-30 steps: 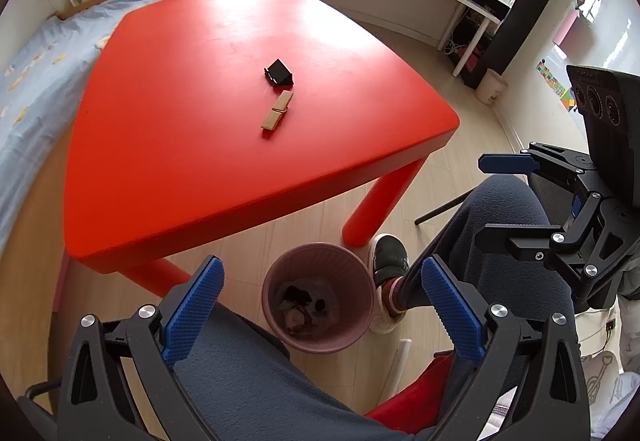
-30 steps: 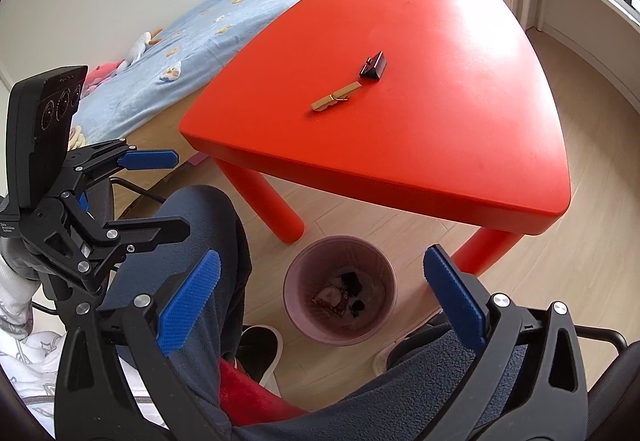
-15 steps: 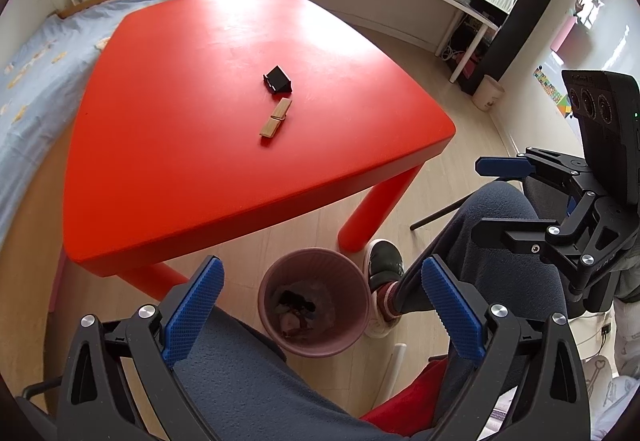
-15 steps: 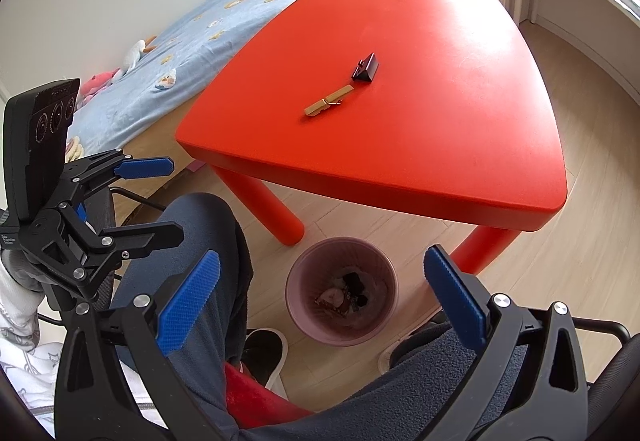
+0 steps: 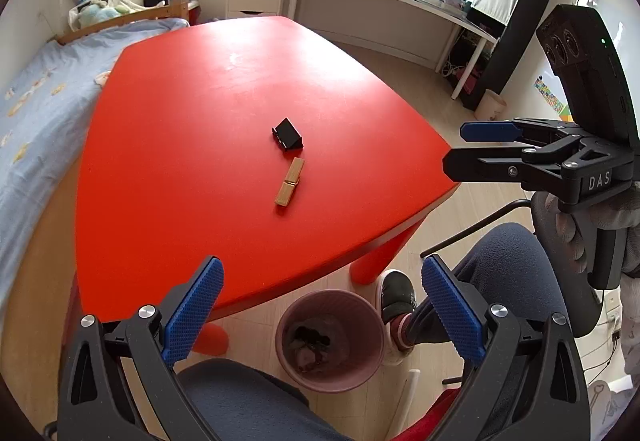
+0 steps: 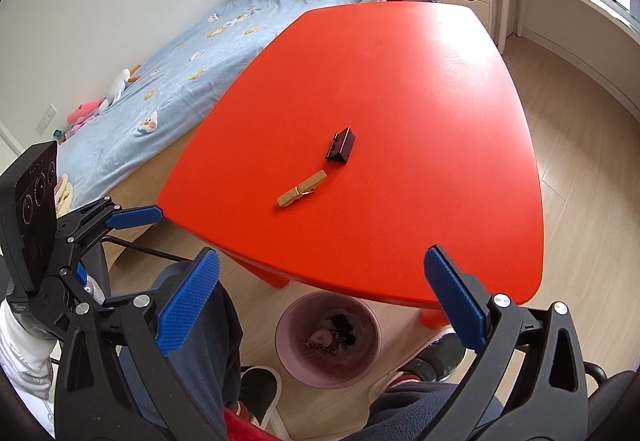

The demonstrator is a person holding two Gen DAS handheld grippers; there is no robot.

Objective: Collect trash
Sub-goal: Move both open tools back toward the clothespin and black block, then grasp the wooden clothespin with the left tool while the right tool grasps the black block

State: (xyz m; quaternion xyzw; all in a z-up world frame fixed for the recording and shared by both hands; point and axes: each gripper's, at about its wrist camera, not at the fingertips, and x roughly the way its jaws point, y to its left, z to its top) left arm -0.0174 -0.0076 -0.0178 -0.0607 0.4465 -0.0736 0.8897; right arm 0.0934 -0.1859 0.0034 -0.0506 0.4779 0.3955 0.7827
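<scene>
While both hang spread wide and hold nothing, the left gripper (image 5: 320, 315) and right gripper (image 6: 322, 303) frame a round pink plastic waste bin (image 6: 282, 337) standing on the wooden floor just below and between their blue fingertips. Inside it lies a small heap of dark and pale scraps (image 6: 334, 335). Beyond the bin, ahead of the grippers, the red rounded bench (image 5: 180, 121) carries a wooden clothespin (image 5: 289, 187), and just past that, apart from it, a black binder clip (image 5: 287, 134).

Both grippers, left gripper (image 5: 320, 305) and right gripper (image 6: 320, 297), higher, nearer the table (image 5: 168, 161).
</scene>
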